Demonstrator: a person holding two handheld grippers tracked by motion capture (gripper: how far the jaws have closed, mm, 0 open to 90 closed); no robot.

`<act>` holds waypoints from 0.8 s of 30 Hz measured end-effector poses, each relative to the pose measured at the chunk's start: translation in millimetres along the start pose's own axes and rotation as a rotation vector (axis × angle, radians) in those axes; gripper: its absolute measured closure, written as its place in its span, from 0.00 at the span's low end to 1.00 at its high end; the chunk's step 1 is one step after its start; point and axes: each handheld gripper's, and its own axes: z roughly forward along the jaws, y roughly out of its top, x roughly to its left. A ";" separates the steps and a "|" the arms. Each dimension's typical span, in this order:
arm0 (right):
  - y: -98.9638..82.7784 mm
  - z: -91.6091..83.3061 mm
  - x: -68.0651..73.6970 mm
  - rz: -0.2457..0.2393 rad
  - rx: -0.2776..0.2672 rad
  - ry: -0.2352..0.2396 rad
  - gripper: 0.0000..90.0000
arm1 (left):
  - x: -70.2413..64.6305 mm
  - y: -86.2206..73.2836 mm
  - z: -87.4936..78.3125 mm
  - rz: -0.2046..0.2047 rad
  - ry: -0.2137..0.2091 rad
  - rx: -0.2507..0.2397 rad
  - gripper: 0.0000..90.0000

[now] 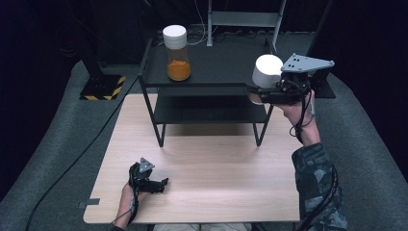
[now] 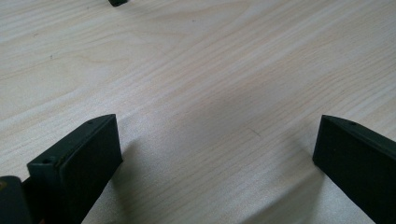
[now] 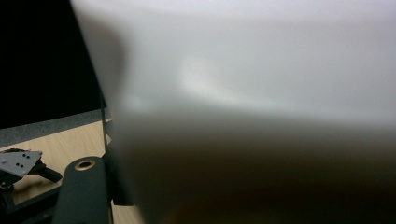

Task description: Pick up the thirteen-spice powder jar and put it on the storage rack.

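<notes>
Right gripper (image 1: 262,94) is clamped on a white-lidded jar (image 1: 267,71), upright, lid up, beside the shelf's (image 1: 207,83) right end. Left gripper (image 1: 156,185) rests wide open on the table (image 1: 216,163).

Jar (image 1: 176,53) on shelf (image 1: 211,65), seemingly left-rear corner.

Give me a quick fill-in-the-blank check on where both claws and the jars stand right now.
1. The right claw is shut on a jar with a ____ lid.
2. The left claw rests open on the ____.
3. The other jar, on the shelf's top tier, holds ____ powder.

Missing words: white; table; orange
</notes>
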 end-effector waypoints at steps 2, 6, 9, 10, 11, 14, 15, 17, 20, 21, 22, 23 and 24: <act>2.9 0.5 -1.1 -0.002 0.006 0.000 0.33 | 0.0 0.0 0.0 0.000 0.000 0.000 0.01; 5.8 0.3 -2.4 -0.001 0.004 -0.005 0.33 | 0.0 0.0 0.0 0.000 0.000 0.000 0.01; 8.0 0.0 -4.4 0.003 -0.001 -0.004 0.33 | 0.0 0.0 0.0 0.000 0.000 0.000 0.01; 9.3 0.0 -4.8 0.002 0.001 -0.005 0.33 | 0.0 0.0 0.0 0.000 0.000 0.000 0.01; 10.0 0.0 -5.0 0.002 0.000 -0.006 0.33 | 0.0 0.0 0.0 0.000 0.000 0.000 0.01; 12.2 0.0 -6.0 0.001 -0.002 -0.007 0.33 | 0.0 -0.1 0.0 0.000 0.000 0.000 0.01; 13.1 0.1 -6.2 0.003 -0.001 -0.007 0.33 | 0.0 0.0 0.0 0.000 0.000 0.000 0.01; 15.9 0.7 -6.7 0.003 0.000 -0.005 0.33 | -0.1 -0.1 0.0 0.000 0.000 0.000 0.01; 17.7 1.2 -7.2 -0.001 0.000 -0.005 0.33 | -0.1 -0.1 0.0 0.000 0.000 0.000 0.01; 19.7 1.9 -8.1 0.001 0.002 -0.005 0.33 | 0.0 0.0 0.0 0.000 0.000 0.000 0.01; 20.8 2.2 -8.7 0.002 0.004 -0.006 0.33 | 0.0 0.0 0.0 0.000 0.000 0.000 0.01; 20.8 2.2 -8.7 0.002 0.004 -0.006 0.33 | 0.0 0.0 0.0 0.000 0.000 0.000 0.01; 21.8 2.9 -9.3 0.004 0.006 -0.006 0.33 | 0.0 0.0 0.0 0.000 0.000 0.000 0.01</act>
